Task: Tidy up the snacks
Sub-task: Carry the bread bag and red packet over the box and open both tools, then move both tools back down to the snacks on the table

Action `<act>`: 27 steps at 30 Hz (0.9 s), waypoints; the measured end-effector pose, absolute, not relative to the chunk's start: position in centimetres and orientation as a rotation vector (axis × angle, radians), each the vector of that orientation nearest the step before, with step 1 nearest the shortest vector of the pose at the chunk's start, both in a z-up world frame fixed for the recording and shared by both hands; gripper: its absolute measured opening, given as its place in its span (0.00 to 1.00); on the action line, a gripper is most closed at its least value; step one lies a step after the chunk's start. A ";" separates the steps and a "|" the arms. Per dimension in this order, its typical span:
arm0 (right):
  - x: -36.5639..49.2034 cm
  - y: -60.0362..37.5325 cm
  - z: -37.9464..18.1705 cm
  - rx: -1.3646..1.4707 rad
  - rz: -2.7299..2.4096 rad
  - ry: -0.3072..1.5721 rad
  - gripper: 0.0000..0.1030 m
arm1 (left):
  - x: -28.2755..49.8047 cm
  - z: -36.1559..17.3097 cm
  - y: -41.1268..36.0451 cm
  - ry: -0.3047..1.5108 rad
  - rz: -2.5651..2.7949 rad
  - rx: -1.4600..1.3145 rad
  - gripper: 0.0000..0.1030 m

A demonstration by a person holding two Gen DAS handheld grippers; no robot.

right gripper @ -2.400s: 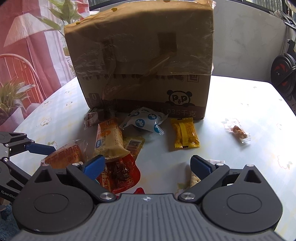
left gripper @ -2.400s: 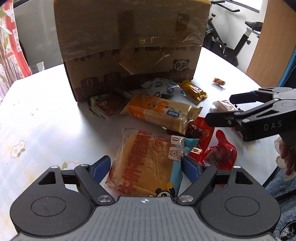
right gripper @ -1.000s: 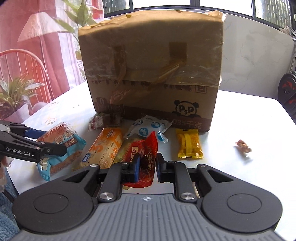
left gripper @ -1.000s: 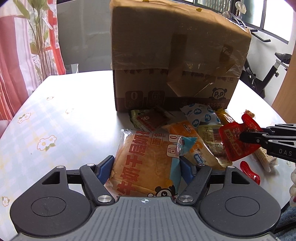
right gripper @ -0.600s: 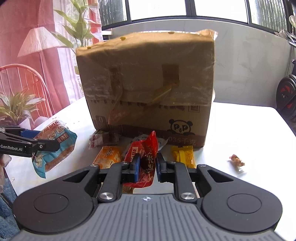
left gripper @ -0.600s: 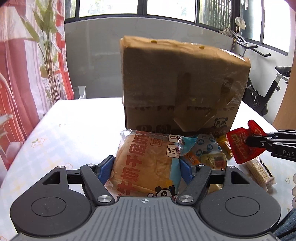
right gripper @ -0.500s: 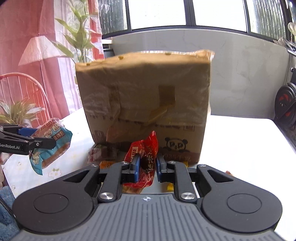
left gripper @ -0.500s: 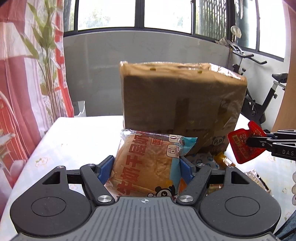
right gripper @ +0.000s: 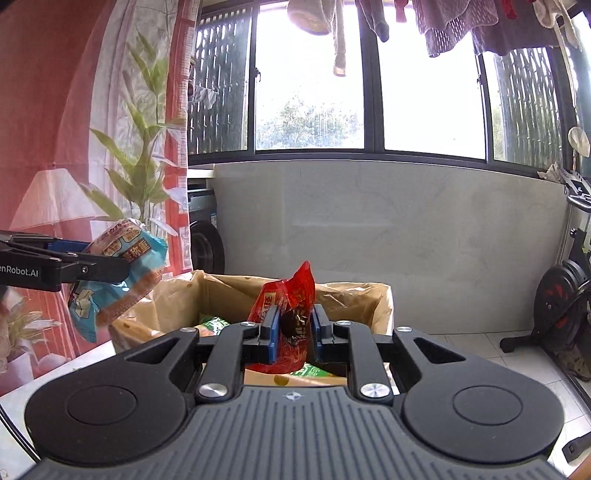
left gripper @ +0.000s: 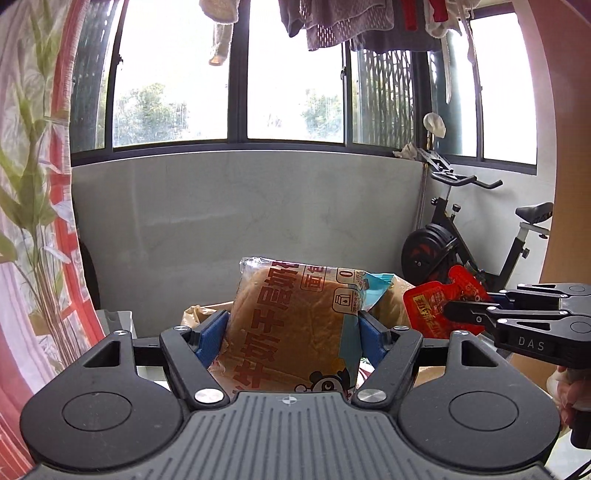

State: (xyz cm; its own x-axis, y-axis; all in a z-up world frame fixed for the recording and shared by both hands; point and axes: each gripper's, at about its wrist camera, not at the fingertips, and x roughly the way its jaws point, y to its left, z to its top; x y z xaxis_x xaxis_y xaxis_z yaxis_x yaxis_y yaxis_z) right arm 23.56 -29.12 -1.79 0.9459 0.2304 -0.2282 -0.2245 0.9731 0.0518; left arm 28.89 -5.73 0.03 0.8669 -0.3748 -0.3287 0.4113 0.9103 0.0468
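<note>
While both hand-held tools hang in the air in front of the window, each carries a snack. At the left of the right wrist view, the left gripper (right gripper: 127, 267) reaches in from the frame's edge, its blue pads clamped on a bread packet (right gripper: 118, 273) with orange and light-blue wrapping; the packet hangs tilted in front of the red patterned curtain (right gripper: 74, 129) and the leafy plant (right gripper: 144, 155). In the left wrist view the same packet fills the middle of the frame, standing between the two blue pads (left gripper: 212, 332), which press on its sides with the jaws set fairly wide.

Lower centre of the right wrist view, the open cardboard box (right gripper: 369, 299) sits below the tools, its brown flaps spread and green wrappers (right gripper: 212, 325) showing inside. Just in front of it, the right gripper (right gripper: 291, 332) has its jaws drawn close together on a red snack pouch (right gripper: 291, 295), which sticks up above the pads over the box opening. In the left wrist view this pouch shows at middle right, pinched at the tool's tip.

Farther right, an exercise bike (left gripper: 461, 240) stands against the grey wall (right gripper: 406, 221), and laundry (right gripper: 498, 26) hangs across the top of the frame.
</note>
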 end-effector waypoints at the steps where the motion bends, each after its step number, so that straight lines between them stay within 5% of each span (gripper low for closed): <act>1: 24.8 -28.9 -1.9 0.029 0.213 0.250 0.18 | 29.9 -0.2 -6.5 0.342 -0.413 0.118 0.74; 11: 30.2 -28.1 -4.9 0.067 0.136 0.419 0.19 | 35.8 -2.4 -11.3 0.414 -0.385 0.161 0.76; 15: 30.0 -28.4 -5.2 0.074 0.118 0.417 0.48 | 35.2 -2.2 -10.8 0.382 -0.396 0.183 0.86; 27: 23.2 -29.5 -4.4 0.144 0.199 0.332 0.49 | 29.0 -2.1 -4.9 0.430 -0.405 0.106 0.86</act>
State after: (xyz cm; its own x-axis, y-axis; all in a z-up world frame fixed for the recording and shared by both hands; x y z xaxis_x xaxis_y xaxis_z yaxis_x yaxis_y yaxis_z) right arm 23.22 -29.52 -4.36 0.9262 0.2169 -0.3085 -0.1697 0.9702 0.1727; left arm 29.02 -4.94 -2.06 0.8310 -0.3588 -0.4251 0.4028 0.9152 0.0150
